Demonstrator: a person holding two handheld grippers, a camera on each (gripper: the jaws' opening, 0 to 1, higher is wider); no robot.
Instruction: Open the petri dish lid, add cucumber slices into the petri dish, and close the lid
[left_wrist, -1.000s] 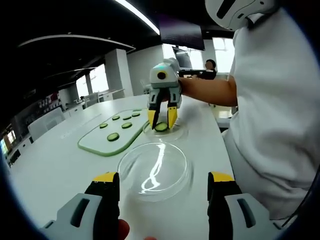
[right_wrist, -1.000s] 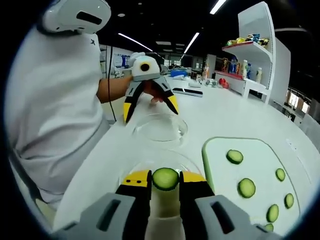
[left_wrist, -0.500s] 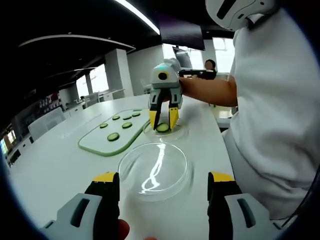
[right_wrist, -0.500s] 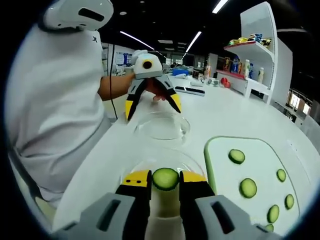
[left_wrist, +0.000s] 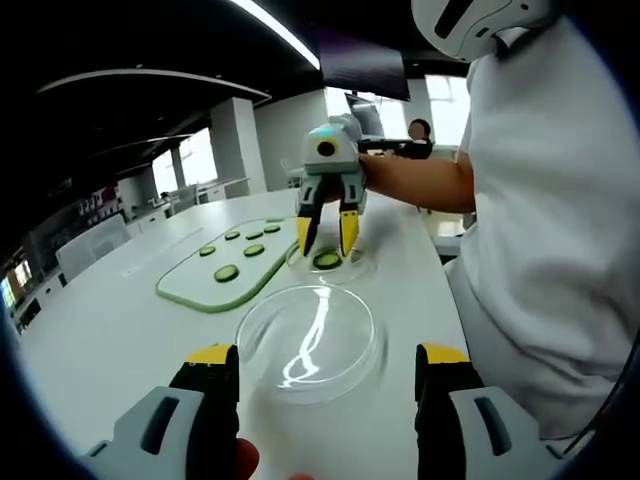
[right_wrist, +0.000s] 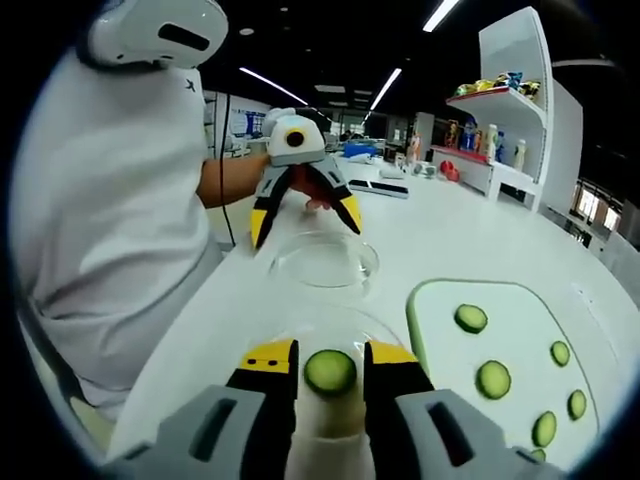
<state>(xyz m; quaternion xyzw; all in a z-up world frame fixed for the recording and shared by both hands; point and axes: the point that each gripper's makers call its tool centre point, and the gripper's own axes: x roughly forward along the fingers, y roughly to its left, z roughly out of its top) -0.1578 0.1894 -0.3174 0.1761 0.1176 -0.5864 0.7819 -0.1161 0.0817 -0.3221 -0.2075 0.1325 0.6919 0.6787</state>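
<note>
Person (left_wrist: 540, 200): white short-sleeved shirt, white headset. Grey claw (right_wrist: 330, 365), yellow-black tips.

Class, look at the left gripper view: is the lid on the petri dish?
No: the lid lies apart on the table, nearer than the open petri dish holding a cucumber slice.

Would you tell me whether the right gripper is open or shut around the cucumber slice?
Open. In the right gripper view, the right gripper has gaps on both sides of the cucumber slice, which lies in the petri dish.
</note>
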